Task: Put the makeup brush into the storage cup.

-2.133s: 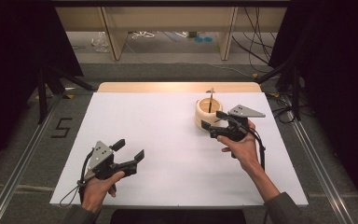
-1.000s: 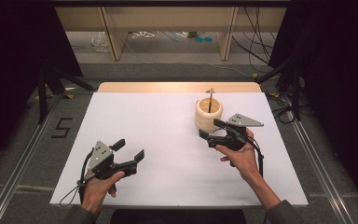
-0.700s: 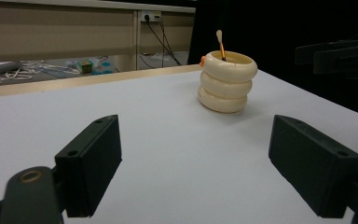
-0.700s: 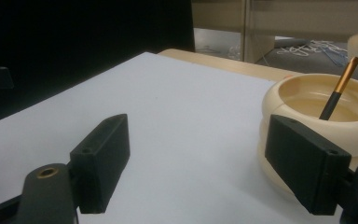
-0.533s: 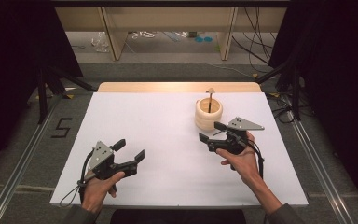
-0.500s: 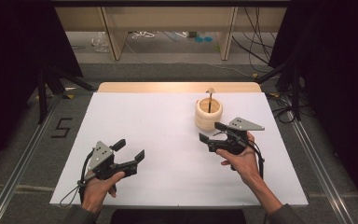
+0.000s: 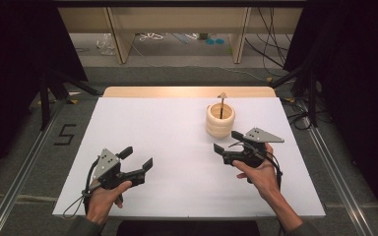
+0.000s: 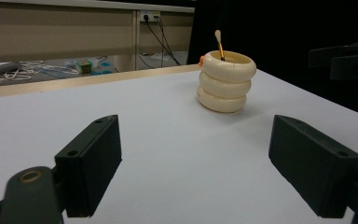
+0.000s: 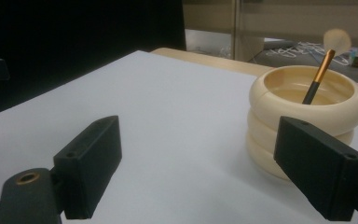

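Two grippers, jaws spread, nothing held; right gripper (image 7: 228, 141), just opening, could topple ribbed cup (image 7: 220, 121) and makeup brush (image 9: 325, 55).

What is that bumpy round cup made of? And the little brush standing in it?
The cup looks like smooth plastic or glazed pottery: cream, three stacked rings, a soft shine; I can't tell which. The brush seems to have a fluffy pale tuft of soft hairs, a shiny gold collar that looks like metal, and a dark handle, maybe plastic or painted wood.

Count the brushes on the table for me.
1: a brush standing in the cream ringed holder at the table's far right, bristles up. Others lying low inside the holder could be hidden.
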Demonstrator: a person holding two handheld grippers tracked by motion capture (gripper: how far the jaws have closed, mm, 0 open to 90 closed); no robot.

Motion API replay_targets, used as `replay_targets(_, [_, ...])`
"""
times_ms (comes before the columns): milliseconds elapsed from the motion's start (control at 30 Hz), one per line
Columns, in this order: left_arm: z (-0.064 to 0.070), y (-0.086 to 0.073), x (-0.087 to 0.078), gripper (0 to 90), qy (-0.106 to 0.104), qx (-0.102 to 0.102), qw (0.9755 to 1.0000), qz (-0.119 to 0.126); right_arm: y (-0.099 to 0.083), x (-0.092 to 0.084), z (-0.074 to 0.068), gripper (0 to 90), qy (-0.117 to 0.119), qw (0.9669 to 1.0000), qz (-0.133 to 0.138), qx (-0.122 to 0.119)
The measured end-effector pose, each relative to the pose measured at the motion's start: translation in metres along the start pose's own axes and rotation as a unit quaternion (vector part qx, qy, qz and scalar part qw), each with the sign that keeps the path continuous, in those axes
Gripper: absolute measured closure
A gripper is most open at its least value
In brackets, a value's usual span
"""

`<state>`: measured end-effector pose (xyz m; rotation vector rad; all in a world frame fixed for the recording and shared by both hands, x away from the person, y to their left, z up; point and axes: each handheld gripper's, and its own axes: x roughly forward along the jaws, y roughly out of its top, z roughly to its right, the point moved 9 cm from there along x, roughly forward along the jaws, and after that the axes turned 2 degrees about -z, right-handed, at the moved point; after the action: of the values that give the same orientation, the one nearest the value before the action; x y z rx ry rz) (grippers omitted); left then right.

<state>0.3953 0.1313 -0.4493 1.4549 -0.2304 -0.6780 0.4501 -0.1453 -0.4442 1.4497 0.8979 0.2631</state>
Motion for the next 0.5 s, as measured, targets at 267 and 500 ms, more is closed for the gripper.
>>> replay_targets(267, [0.001, 0.000, 0.000, 16.7, -0.001, 0.000, 1.0000, 0.000, -0.010, -0.008, -0.003, 16.0, -0.003, 0.9999, -0.011, -0.004])
replay_targets(500, [0.001, 0.000, 0.000, 16.7, -0.002, 0.001, 1.0000, 0.000, -0.018, -0.013, -0.007, 16.1, 0.000, 0.9999, -0.012, -0.010])
